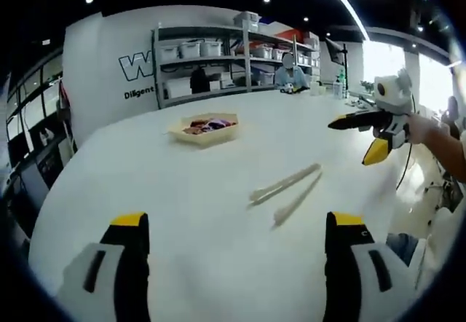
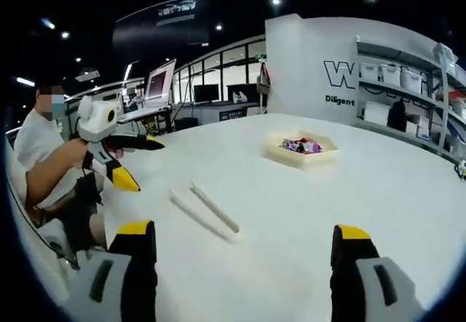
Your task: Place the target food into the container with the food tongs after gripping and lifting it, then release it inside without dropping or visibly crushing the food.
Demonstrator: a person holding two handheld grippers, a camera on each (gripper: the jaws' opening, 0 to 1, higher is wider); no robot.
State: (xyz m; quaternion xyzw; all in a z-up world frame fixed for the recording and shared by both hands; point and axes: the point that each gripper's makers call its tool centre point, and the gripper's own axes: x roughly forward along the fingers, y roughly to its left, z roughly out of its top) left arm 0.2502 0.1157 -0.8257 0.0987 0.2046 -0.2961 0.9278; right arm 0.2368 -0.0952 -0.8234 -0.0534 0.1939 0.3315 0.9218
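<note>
A pair of pale food tongs [image 1: 285, 189] lies flat on the white table [image 1: 182, 213], ahead of my left gripper [image 1: 239, 224], whose jaws stand wide apart with nothing between them. A shallow beige container [image 1: 205, 129] holding colourful food pieces sits farther back. My right gripper [image 1: 354, 141] hovers open above the table at the right, held by a hand. In the right gripper view the tongs [image 2: 205, 210] lie ahead and to the left of my open right gripper [image 2: 244, 231]. There the container [image 2: 301, 151] sits beyond, and the left gripper [image 2: 142, 163] is held open at the left.
Grey shelving with white bins [image 1: 233, 52] lines the wall behind the table, where a person [image 1: 289, 71] sits. A seated person [image 2: 44, 154] holds the grippers at the table's edge. Desks with monitors [image 2: 160, 85] stand in the background.
</note>
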